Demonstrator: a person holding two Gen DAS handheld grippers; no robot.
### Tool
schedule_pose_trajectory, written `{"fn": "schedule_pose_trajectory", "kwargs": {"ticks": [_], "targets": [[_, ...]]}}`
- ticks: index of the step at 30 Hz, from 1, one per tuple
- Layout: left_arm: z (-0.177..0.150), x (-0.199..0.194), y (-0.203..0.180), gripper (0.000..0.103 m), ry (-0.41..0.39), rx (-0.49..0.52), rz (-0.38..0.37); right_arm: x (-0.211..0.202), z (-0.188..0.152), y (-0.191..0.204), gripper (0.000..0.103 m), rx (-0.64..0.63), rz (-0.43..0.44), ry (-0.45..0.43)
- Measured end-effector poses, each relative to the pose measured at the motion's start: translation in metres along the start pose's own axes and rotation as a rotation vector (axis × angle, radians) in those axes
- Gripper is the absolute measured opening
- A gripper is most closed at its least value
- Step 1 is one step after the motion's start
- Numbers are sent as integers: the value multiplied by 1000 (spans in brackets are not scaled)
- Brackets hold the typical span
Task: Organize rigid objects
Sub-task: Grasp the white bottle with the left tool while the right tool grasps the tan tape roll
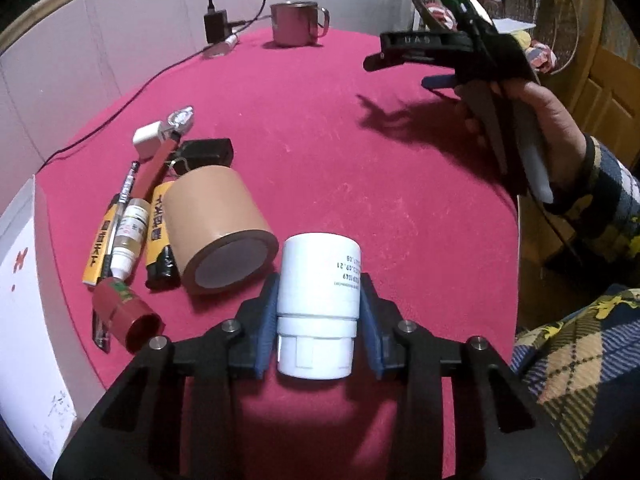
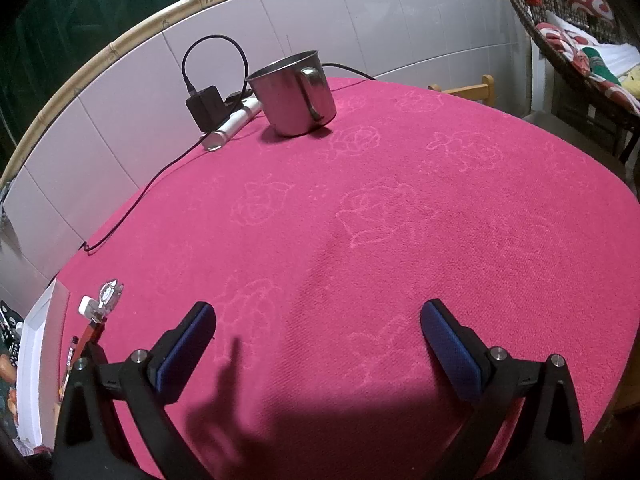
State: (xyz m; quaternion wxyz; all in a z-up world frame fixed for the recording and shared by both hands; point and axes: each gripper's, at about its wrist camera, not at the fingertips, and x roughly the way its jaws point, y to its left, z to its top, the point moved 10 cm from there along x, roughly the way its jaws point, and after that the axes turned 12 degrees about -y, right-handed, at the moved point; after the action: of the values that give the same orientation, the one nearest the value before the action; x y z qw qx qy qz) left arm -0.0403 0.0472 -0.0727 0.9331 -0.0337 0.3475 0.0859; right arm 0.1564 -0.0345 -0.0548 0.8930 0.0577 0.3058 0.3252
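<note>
A white plastic bottle (image 1: 316, 264) lies on its side on the pink tablecloth (image 1: 320, 140), cap end toward the camera. My left gripper (image 1: 320, 278) is shut on it, with one blue pad against each side of its body. Just to its left lies a brown tape roll (image 1: 216, 224), with a row of small items beyond: a red-capped bottle (image 1: 124, 312), a small dropper bottle (image 1: 128, 240), yellow-and-black tubes (image 1: 158, 236) and a pen (image 1: 124, 192). My right gripper (image 2: 318, 308) hangs open over bare cloth with nothing between its fingers. The left wrist view shows it (image 1: 400, 74) at upper right in a hand.
A steel mug (image 2: 294, 96) and a black adapter (image 2: 206, 106) with its cable stand at the back by the tiled wall (image 2: 360, 20). A white charger cube (image 1: 146, 140) and a black box (image 1: 208, 152) lie behind the tape. The table edge runs close on the right.
</note>
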Motion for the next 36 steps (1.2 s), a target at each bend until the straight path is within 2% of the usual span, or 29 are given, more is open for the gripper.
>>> {"fn": "schedule_pose_trajectory", "kwargs": {"ticks": [3,6,8,10,11,13,15,17,19,26,31,32,35,36], "targets": [[5,-16,4,37,-41,-23,6,-1,0,2,103,-14,-4,1],[11,-38,15,36,-90,-44,40,-9,-4,24,103,-29,107,6],[10,-54,27,36,-122,-92,59,-23,-6,54,103,-69,245,2],[6,-67,40,36,-147,-140,85,-50,-13,111,103,-202,445,-16],[4,-74,48,36,-162,-167,103,-60,-19,132,103,-257,511,-16],[1,-86,62,36,-184,-215,132,-71,-30,158,103,-328,589,-2],[-1,-96,74,36,-207,-264,145,-82,-57,197,103,-463,682,40],[-3,-102,82,36,-220,-296,151,-87,-82,225,103,-607,696,28],[-5,-104,83,36,-219,-289,161,-86,-93,240,103,-679,699,20],[-10,-103,83,36,-215,-291,155,-75,-119,267,103,-812,726,75],[-7,-107,85,36,-228,-297,158,-74,-132,269,102,-938,700,51],[-6,-108,85,36,-233,-296,160,-74,-135,268,96,-958,696,52],[-4,-112,85,36,-246,-299,165,-71,-142,267,67,-991,671,68],[-3,-113,86,36,-249,-300,168,-72,-141,265,67,-987,664,64]]}}
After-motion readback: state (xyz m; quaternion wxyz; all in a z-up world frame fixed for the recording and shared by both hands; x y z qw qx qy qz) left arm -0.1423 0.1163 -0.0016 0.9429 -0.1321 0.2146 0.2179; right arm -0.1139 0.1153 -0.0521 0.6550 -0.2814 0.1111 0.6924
